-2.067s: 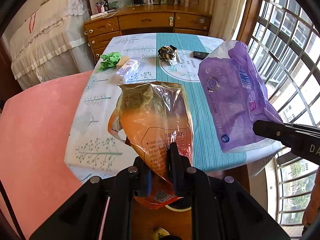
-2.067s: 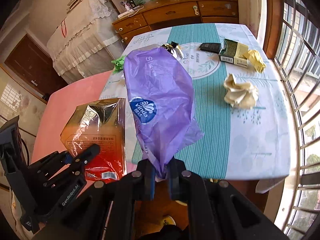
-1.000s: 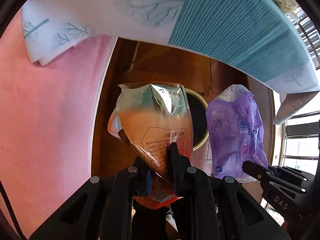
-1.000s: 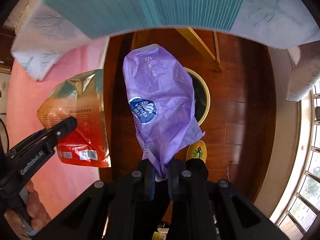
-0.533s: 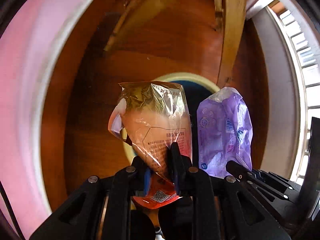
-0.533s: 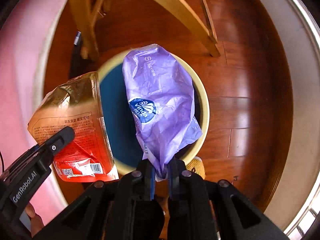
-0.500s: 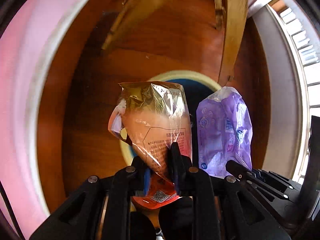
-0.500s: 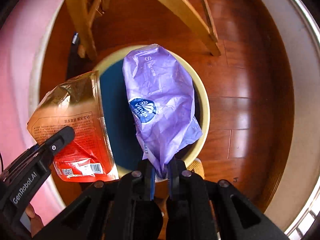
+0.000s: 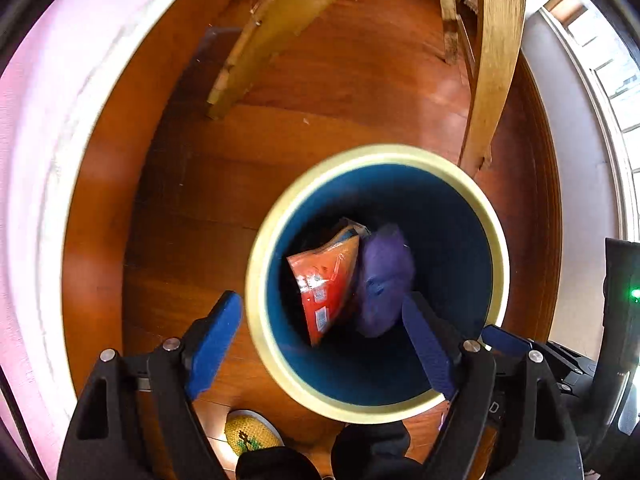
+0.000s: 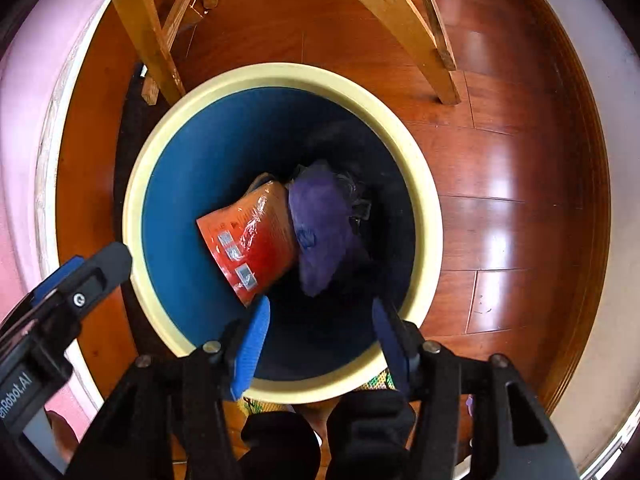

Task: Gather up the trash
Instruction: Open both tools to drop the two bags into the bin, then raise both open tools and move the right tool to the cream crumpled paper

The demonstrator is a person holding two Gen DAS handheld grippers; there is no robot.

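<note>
An orange snack bag (image 10: 256, 236) and a purple plastic wrapper (image 10: 322, 224) lie side by side, touching, inside a round waste bin (image 10: 280, 76) with a cream rim and dark blue inner wall. The bag sits toward the bin's left wall, its printed labels facing up; the wrapper lies against its right edge, blurred in the left wrist view. Something dark shows behind the wrapper, too dim to identify.

The left gripper (image 9: 320, 344) points down over the bin, its blue-padded jaws spreading wide with nothing between them, one finger outside the left rim and the other over the opening. The right gripper (image 10: 320, 328) hangs directly above the bin's near edge, its jaws likewise opening and free of both items. Each tool appears at the edge of the other's view.

The bin stands on a polished reddish wooden floor (image 10: 500, 160), just beside light wooden furniture legs (image 10: 148, 32). A yellow knitted slipper (image 9: 250, 436) shows at the bin's near side, and pink fabric (image 9: 28, 160) borders the floor on the left.
</note>
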